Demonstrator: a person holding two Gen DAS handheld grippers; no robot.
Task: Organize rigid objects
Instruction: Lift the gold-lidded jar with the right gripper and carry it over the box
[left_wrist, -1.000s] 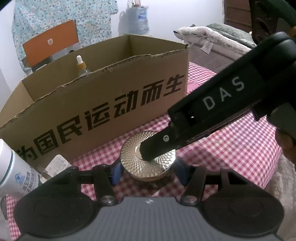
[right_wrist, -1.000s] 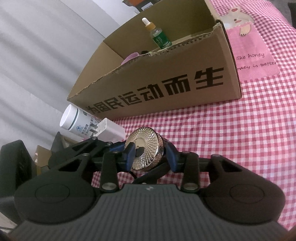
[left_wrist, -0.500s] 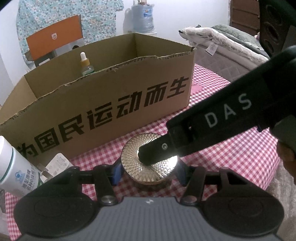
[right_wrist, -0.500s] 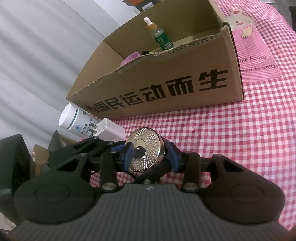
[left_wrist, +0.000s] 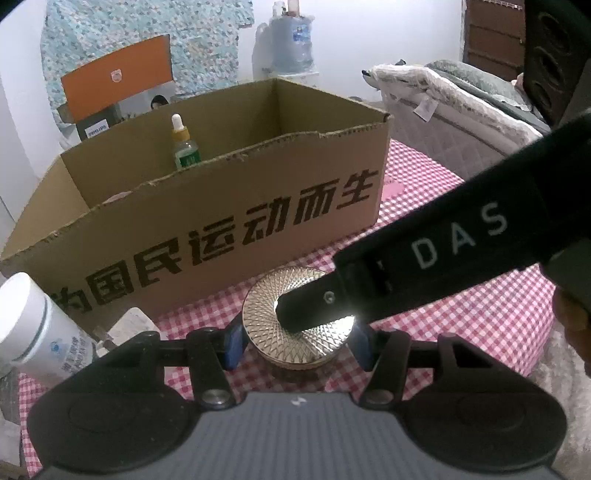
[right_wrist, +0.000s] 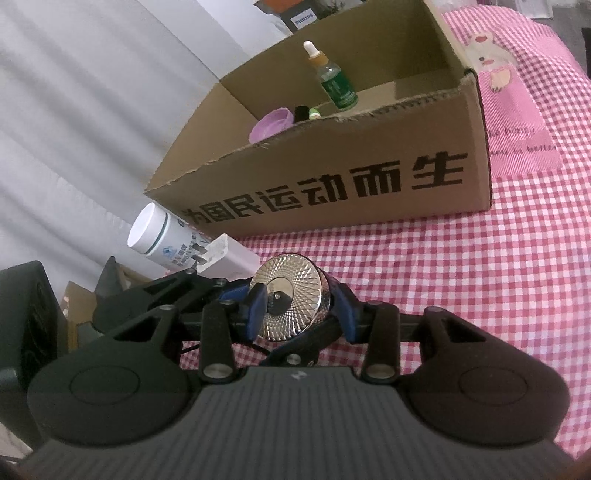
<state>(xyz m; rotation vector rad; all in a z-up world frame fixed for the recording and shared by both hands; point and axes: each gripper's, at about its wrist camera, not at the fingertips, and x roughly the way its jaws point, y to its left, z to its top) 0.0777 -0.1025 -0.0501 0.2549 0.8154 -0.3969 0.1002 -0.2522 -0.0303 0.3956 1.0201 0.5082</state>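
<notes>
Both claws clenching the gold jar (left_wrist: 297, 321): left gripper (left_wrist: 295, 341) on its body, right gripper (right_wrist: 301, 310) across the lid. I'm keeping it level, lifting toward the cardboard box (right_wrist: 332, 177).

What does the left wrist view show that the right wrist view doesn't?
Only the left wrist view shows the right gripper's long black finger reaching across the lid, plus the water jug and the bed behind the box. Only the right wrist view shows the purple cup and small dark items low inside the box, and the white curtain. Both show the gold jar, held between both grippers' pads, the cardboard box, the dropper bottle, the white bottle and the checked cloth.
</notes>
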